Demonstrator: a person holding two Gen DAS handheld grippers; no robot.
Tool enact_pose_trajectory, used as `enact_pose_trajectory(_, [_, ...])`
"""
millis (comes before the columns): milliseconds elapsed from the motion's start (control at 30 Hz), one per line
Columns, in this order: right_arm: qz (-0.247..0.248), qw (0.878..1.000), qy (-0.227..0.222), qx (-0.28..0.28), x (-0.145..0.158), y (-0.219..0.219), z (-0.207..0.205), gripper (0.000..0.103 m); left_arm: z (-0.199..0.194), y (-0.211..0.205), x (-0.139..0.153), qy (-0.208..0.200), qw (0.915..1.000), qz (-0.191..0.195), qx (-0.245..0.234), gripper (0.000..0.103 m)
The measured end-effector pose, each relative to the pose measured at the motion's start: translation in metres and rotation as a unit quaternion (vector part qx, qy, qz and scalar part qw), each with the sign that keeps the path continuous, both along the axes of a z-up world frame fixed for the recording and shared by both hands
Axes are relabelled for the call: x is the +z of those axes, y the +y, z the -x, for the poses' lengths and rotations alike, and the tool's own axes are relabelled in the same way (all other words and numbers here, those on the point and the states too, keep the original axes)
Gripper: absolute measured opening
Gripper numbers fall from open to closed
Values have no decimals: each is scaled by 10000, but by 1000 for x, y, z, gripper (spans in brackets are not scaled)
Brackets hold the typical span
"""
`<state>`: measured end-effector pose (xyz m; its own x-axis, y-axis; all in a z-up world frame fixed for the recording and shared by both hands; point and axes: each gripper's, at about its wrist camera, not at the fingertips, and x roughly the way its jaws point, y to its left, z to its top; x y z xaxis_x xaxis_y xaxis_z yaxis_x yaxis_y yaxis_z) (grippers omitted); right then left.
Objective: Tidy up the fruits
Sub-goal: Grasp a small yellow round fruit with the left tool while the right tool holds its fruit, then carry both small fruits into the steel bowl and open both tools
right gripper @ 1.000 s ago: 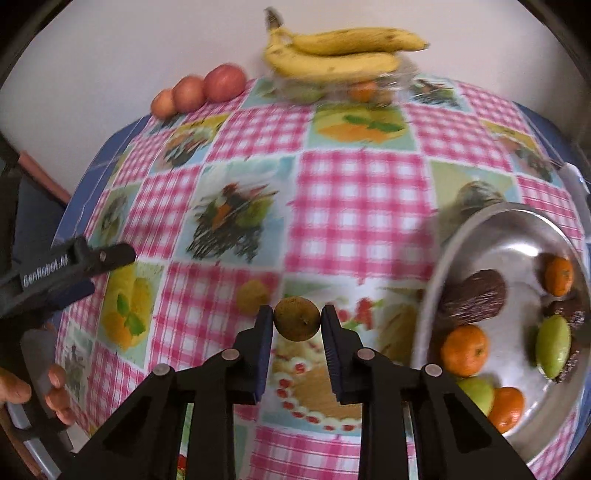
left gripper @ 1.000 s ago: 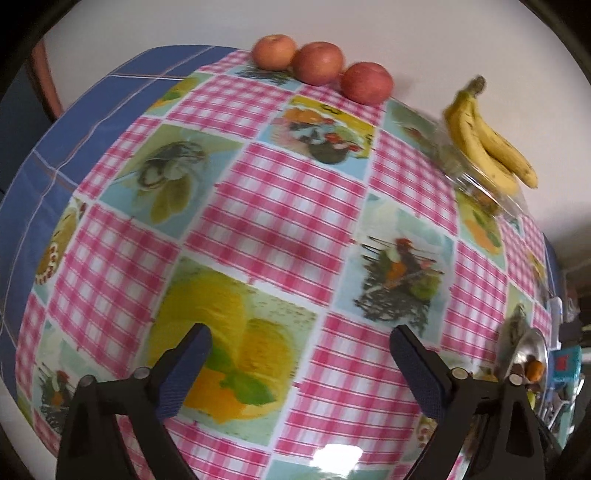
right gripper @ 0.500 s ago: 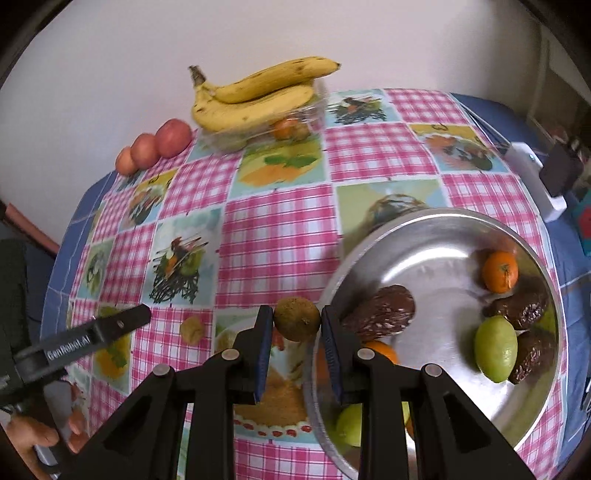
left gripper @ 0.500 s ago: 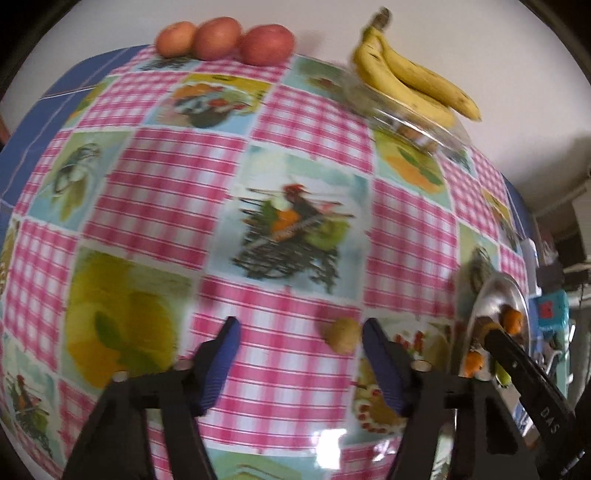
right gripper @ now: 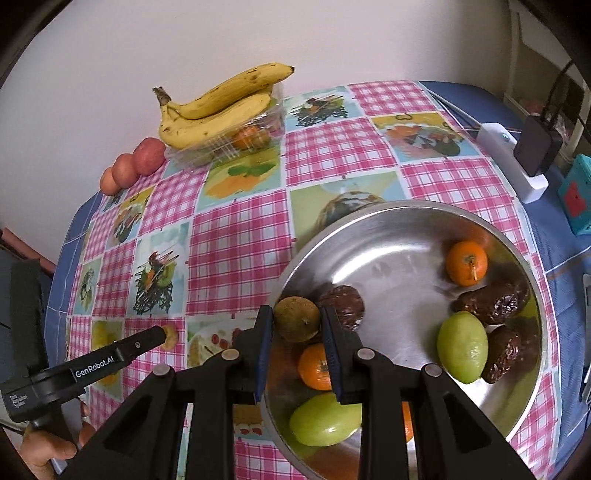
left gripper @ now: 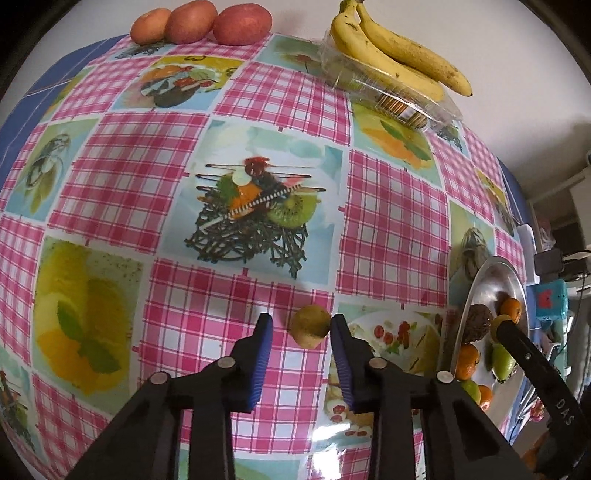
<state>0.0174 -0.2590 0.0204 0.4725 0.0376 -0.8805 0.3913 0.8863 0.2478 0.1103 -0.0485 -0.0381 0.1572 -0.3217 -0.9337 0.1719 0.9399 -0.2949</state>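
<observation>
My right gripper (right gripper: 296, 325) is shut on a brown-green kiwi (right gripper: 296, 323) and holds it over the left rim of the steel bowl (right gripper: 406, 210). The bowl holds oranges (right gripper: 466, 263), green fruits (right gripper: 462, 346) and dark brown fruits (right gripper: 491, 298). My left gripper (left gripper: 301, 328) is open around a second small kiwi (left gripper: 309, 325) lying on the checked tablecloth; the kiwi is close to the right finger, with a gap to the left one. The left gripper also shows in the right wrist view (right gripper: 155, 338).
Bananas (right gripper: 221, 107) lie on a clear plastic box (right gripper: 236, 142) at the table's back. Three red apples (left gripper: 201, 25) sit by the wall. A white power strip (right gripper: 513, 166) and a teal box (right gripper: 576, 192) stand at the right edge.
My right gripper carried its kiwi right, from over the cloth to over the bowl's rim. My left gripper moved right and forward and narrowed around the loose kiwi.
</observation>
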Motion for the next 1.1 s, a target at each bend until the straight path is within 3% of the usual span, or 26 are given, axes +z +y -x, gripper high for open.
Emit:
enact_pose_trajectory(267, [-59, 10000, -37, -40, 1, -3, 2, 28, -1, -6, -1, 45, 9999, 72, -79, 24])
enact_pose_trajectory(433, [-98, 9999, -64, -106, 1, -8, 4, 28, 1, -7, -2, 51, 9999, 95, -52, 24])
enact_pose_trajectory(600, [-160, 9995, -101, -249, 2, -19, 9, 28, 6, -4, 7, 102, 9990, 434, -37, 23])
enact_pose_trajectory(833, [-95, 9976, -80, -688, 2, -47, 24, 28, 24, -45, 37, -190, 9952, 725, -625, 23])
enact_pose_trajectory(1100, [56, 9940, 37, -1088, -4, -76, 44, 28, 47, -102, 38, -189, 9869, 785, -1396, 24])
